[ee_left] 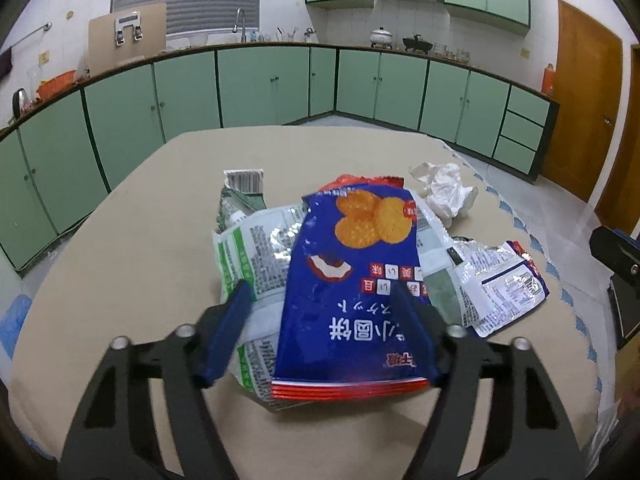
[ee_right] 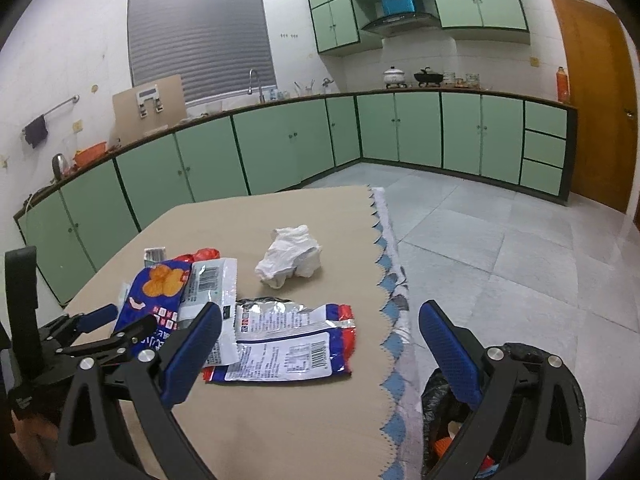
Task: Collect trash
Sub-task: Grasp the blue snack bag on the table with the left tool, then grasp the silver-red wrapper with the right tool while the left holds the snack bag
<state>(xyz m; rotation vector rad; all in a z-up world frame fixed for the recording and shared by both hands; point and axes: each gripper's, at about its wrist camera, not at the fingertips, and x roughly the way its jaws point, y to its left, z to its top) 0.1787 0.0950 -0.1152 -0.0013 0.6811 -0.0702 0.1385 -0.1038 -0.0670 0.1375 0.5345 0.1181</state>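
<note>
— Materials? 
— A glossy blue cracker bag [ee_left: 352, 280], creased, lies atop a crinkled foil wrapper [ee_left: 256, 248] on the beige table [ee_left: 120, 240]; crumpled white tissue [ee_left: 448, 192] at two o'clock.
— Anything obscured? 
— The wrapper's lower half is covered.
— Claws? 
— The left gripper [ee_left: 320, 300] straddles the bag, part open; contact cannot be told. The right gripper [ee_right: 320, 344] gapes wide, empty, over the table edge.
</note>
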